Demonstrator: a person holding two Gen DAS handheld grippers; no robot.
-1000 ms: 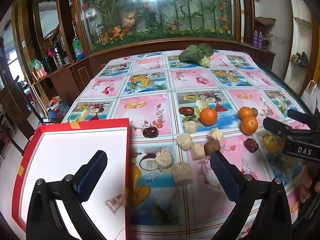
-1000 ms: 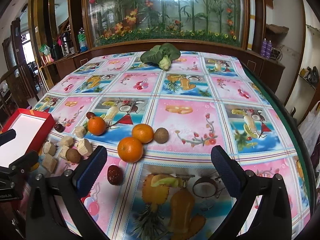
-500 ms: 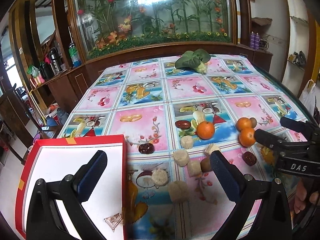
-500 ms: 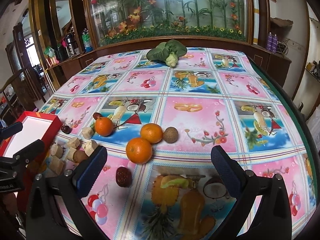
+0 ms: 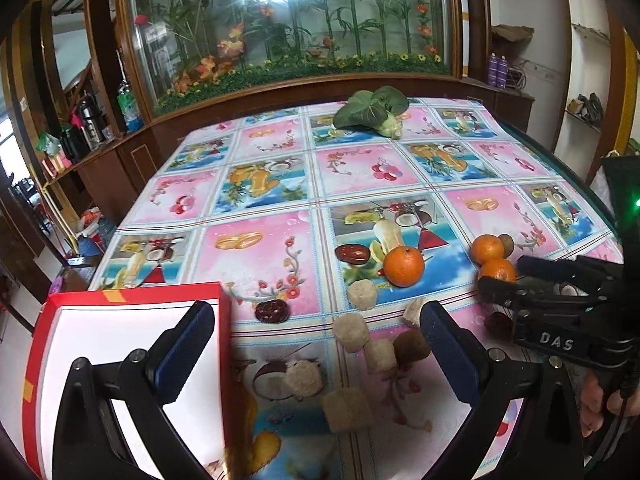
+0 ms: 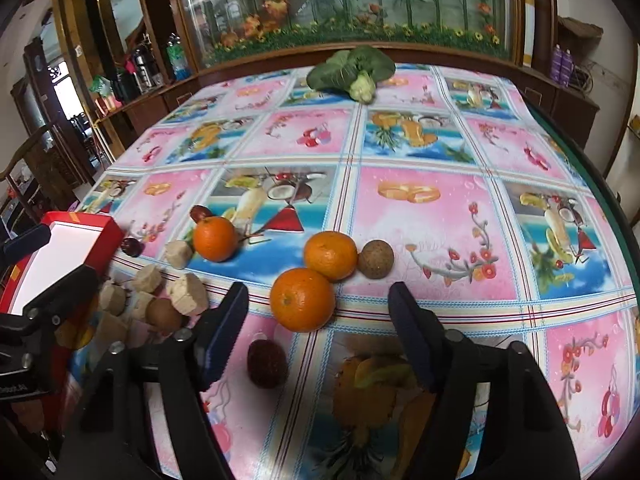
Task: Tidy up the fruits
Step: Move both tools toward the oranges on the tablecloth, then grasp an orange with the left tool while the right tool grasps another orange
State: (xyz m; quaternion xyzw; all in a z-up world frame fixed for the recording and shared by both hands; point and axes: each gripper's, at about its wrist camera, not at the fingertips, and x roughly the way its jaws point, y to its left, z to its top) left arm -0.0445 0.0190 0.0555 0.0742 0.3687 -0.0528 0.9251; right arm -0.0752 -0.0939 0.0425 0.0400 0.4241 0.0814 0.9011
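Right wrist view, read left to right with the nearest orange (image 6: 302,299) as landmark. Far left of it sits a red box (image 6: 105,227) with a white inside, nothing in it. Between box and orange lie pale cut chunks (image 6: 187,293), a brown round fruit (image 6: 163,314) and a third orange (image 6: 215,238). Just below-left of the landmark is a dark red date (image 6: 267,363). Touching it on its upper right is a second orange (image 6: 330,255), then a brown longan-like fruit (image 6: 375,259).

The right tongs (image 6: 316,332) are partly open, holding nothing, fingers either side of the nearest orange. The left tongs (image 5: 316,354) are wide open and hold nothing, poised above the chunks beside the box.

Judgement: sorting has not begun; this is the approach to a first pick. Next, lower the right tongs around the orange and close. The orange is round, with no long axis; its stem dimple faces the camera.
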